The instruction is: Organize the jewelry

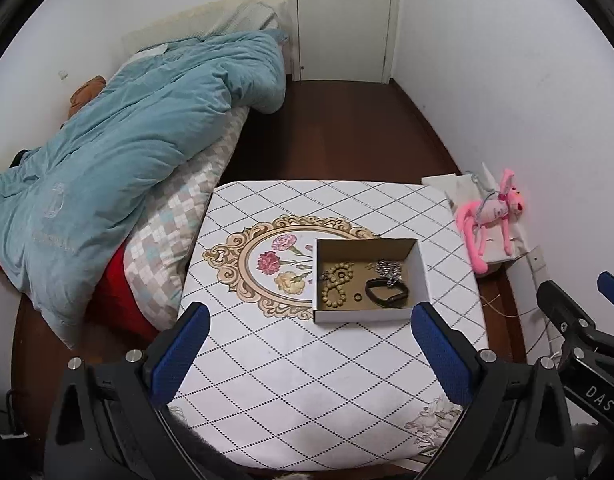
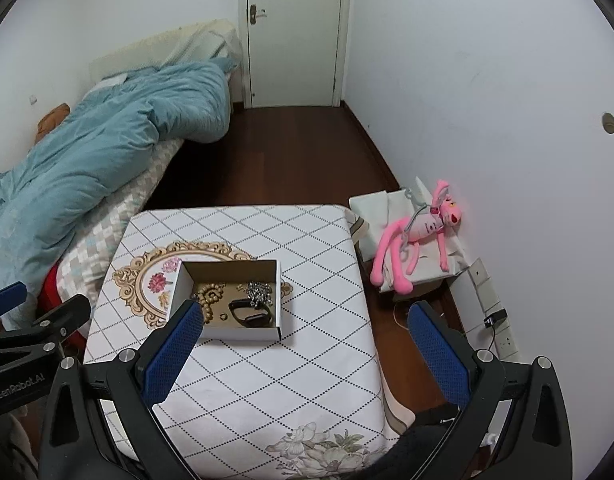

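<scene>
An open cardboard box point(image 1: 421, 268) point(image 2: 243, 334) stands on the patterned table point(image 1: 307, 380) point(image 2: 291, 368). Inside lie a tan bead bracelet point(image 1: 337, 284) point(image 2: 209, 298), a silver chain point(image 1: 389, 269) point(image 2: 259, 293), a black band point(image 1: 387, 293) point(image 2: 253, 315) and a small dark ring point(image 1: 357, 298) point(image 2: 223, 316). My left gripper point(image 1: 311, 316) is open and empty, held above the table in front of the box. My right gripper point(image 2: 305, 314) is open and empty, right of the box; its left finger overlaps the box's near left corner in view.
A bed with a blue duvet point(image 1: 127, 152) point(image 2: 87, 152) lies to the left. A pink plush toy point(image 1: 491, 216) point(image 2: 419, 232) lies on a white box by the right wall. Dark wood floor point(image 1: 339, 128) leads to a shut door point(image 2: 295, 32). Wall sockets point(image 2: 503, 332) are at right.
</scene>
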`<state>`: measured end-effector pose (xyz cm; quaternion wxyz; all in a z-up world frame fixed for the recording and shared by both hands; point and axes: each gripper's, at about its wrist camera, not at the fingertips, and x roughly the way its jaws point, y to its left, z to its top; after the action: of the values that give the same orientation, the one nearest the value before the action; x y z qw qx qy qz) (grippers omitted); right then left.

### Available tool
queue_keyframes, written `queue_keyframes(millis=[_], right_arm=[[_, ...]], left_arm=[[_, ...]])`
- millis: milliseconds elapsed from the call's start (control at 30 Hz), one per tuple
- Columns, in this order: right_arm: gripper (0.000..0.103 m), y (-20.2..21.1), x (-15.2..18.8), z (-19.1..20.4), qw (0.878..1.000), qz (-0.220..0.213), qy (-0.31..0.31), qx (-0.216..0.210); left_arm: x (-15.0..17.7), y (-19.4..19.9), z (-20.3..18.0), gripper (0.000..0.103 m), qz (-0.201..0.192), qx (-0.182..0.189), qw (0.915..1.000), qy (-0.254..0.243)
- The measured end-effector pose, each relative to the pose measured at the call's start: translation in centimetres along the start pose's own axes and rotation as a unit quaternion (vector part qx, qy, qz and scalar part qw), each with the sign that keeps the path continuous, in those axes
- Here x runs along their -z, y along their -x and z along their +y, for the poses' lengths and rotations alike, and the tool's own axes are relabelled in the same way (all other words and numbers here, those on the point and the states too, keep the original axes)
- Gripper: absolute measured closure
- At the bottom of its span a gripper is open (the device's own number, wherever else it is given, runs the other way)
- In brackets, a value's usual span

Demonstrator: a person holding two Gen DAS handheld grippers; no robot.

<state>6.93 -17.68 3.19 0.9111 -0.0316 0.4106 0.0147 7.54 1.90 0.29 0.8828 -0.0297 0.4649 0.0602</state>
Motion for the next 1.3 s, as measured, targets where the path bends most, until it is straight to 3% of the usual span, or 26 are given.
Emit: queue_keyframes(millis=[333, 1300], right_arm=[[0.000, -1.7, 0.0, 0.4, 1.000, 0.020, 0.003, -0.006], [0.000, -1.7, 0.3, 0.9, 0.999, 0.030, 0.008, -0.008]], left_arm=[[-0.3, -1.0, 0.2, 0.000, 0.009, 0.003, 1.0000, 0.001], [0.2, -0.8, 0.3, 0.000, 0.009, 0.010, 0.9999, -0.003]])
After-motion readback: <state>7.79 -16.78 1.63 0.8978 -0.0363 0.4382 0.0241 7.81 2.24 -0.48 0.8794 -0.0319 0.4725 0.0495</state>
